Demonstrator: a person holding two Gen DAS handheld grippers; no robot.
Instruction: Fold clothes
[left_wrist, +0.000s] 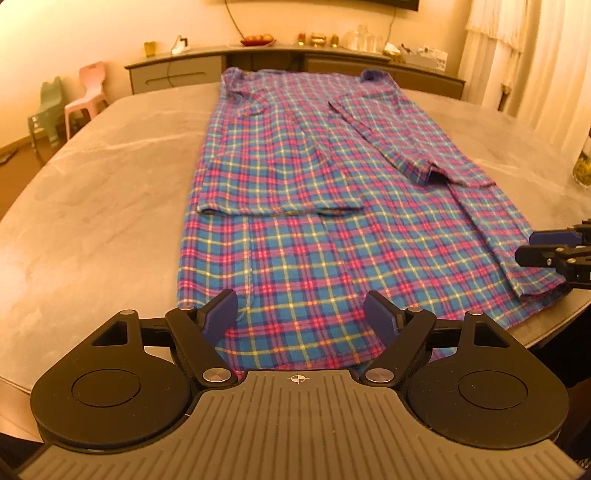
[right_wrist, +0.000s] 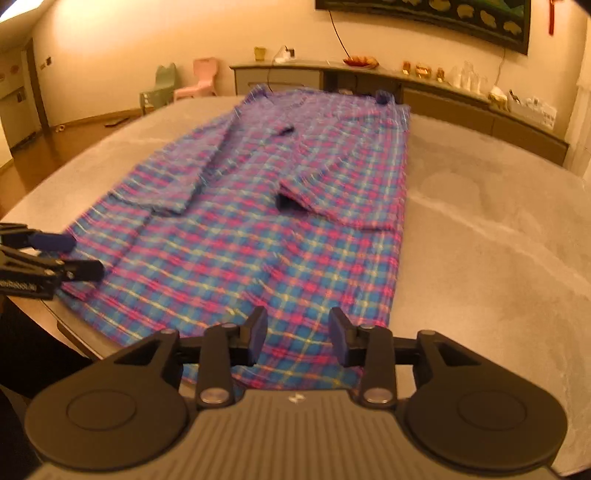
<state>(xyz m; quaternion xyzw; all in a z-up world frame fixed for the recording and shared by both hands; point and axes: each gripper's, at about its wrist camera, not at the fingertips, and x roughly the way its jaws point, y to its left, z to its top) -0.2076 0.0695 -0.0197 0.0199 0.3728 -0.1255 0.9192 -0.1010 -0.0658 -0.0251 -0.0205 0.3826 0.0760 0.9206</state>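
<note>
A blue, pink and yellow plaid shirt (left_wrist: 295, 229) (right_wrist: 258, 243) lies flat on the grey table (left_wrist: 103, 206) (right_wrist: 487, 258), collar at the far end and both sleeves folded in over the body. In the left wrist view my left gripper (left_wrist: 301, 312) stands open above the near hem, towards its left side, with only flat cloth beneath the gap. My right gripper (right_wrist: 298, 326) is open over the hem near the shirt's right edge, its pads clear of the fabric. Each gripper also shows in the other's view: right gripper (left_wrist: 532, 246), left gripper (right_wrist: 79, 254), at opposite hem corners.
The table's near edge runs just under the hem. A glass jar (left_wrist: 583, 166) stands at the table's right side. Behind the table are a long sideboard (left_wrist: 177, 72) with dishes and glassware, and two small plastic chairs (left_wrist: 88, 96) on the left.
</note>
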